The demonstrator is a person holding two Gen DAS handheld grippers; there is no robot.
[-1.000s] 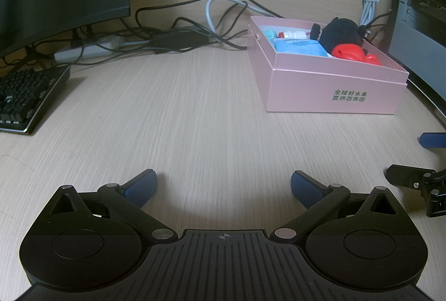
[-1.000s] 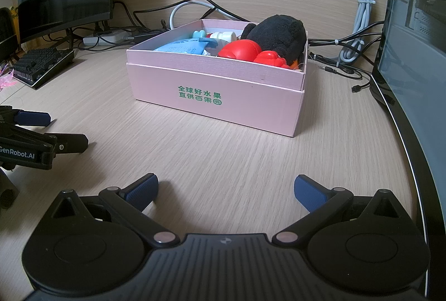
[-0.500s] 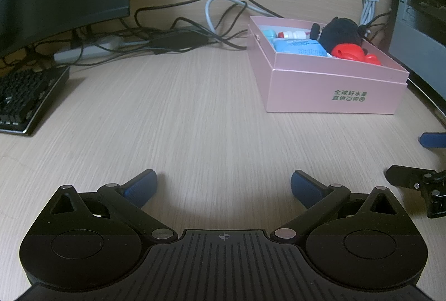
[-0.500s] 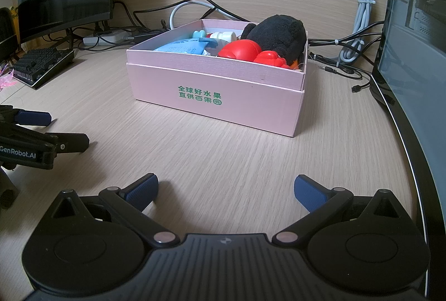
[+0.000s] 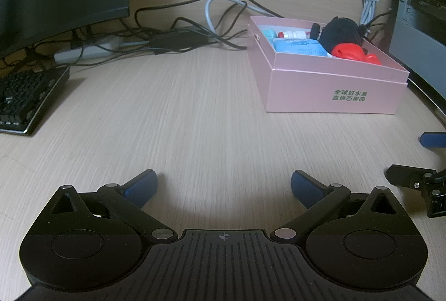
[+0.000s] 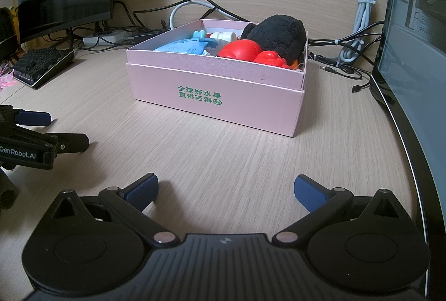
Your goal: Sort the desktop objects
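Both the left gripper [image 5: 224, 185] and right gripper [image 6: 225, 188] rest low over bare counter [image 5: 195, 119], released and empty. Ahead of the right gripper, the pink box [image 6: 217, 89] already holds the toys, so sorting looks finished.

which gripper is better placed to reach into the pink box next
Right, probably. The right gripper faces the pink box head-on across bare desk. From the left gripper, also open and empty, the box sits off to its right.
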